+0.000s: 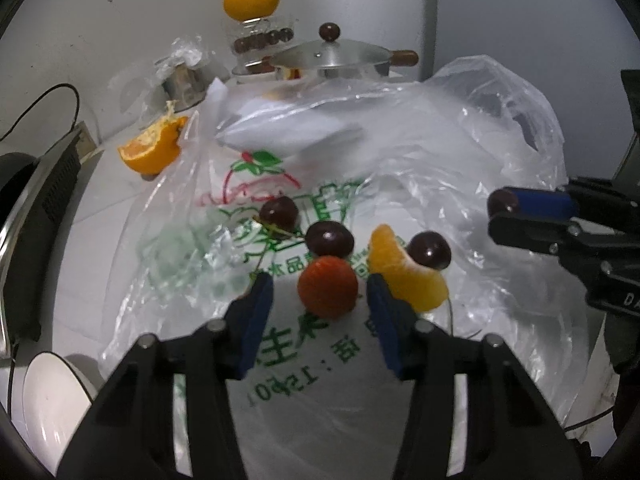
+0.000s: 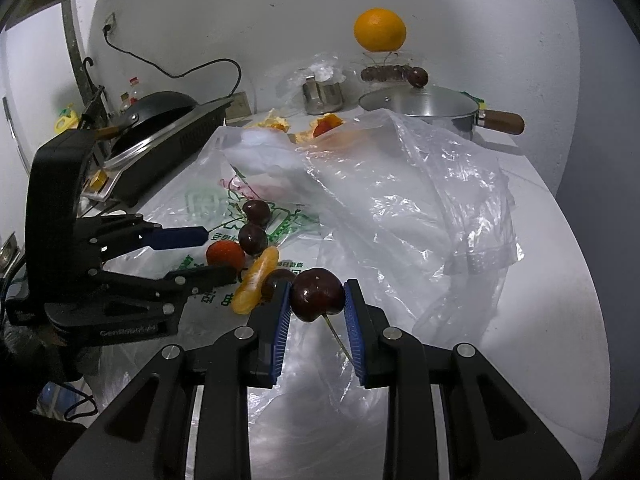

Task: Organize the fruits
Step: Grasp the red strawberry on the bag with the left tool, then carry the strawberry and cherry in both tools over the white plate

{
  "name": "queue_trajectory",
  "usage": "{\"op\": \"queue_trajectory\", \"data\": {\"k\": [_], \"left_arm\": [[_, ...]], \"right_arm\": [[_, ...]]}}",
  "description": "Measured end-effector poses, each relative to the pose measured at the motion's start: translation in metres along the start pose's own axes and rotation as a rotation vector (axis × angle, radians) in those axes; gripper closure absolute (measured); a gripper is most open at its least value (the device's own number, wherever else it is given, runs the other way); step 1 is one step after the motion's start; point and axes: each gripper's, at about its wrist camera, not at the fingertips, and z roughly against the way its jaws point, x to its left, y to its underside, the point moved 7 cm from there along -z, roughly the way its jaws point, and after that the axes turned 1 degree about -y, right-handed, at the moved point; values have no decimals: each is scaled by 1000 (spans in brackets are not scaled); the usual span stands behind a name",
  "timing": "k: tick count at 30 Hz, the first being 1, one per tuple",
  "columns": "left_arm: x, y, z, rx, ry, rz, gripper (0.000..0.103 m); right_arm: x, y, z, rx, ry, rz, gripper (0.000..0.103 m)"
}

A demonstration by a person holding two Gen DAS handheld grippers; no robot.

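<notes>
Right gripper [image 2: 317, 300] clamps a cherry [image 2: 317, 295]; left gripper [image 1: 320, 292], jaws apart, straddles a strawberry [image 1: 327, 287]. Close gently, avoiding the orange segment [image 1: 404, 276] just beside.

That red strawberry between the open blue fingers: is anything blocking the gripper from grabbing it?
Nothing visible sits between the left gripper and the strawberry; its jaws already flank it. The orange segment crowds the outside of one finger, and a cherry lies just beyond.
</notes>
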Motion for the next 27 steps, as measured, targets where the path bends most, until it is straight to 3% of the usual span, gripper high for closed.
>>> {"op": "queue_trajectory", "data": {"k": [7, 16, 27], "left_arm": [[-4, 0, -6, 7, 22, -24, 69], [-7, 5, 4, 0, 45, -22, 70], [-7, 5, 44, -63, 52, -14, 70]], "right_arm": [[2, 0, -1, 4, 5, 2, 75], [10, -2, 3, 4, 12, 15, 75], [30, -9, 16, -12, 19, 52, 75]]}}
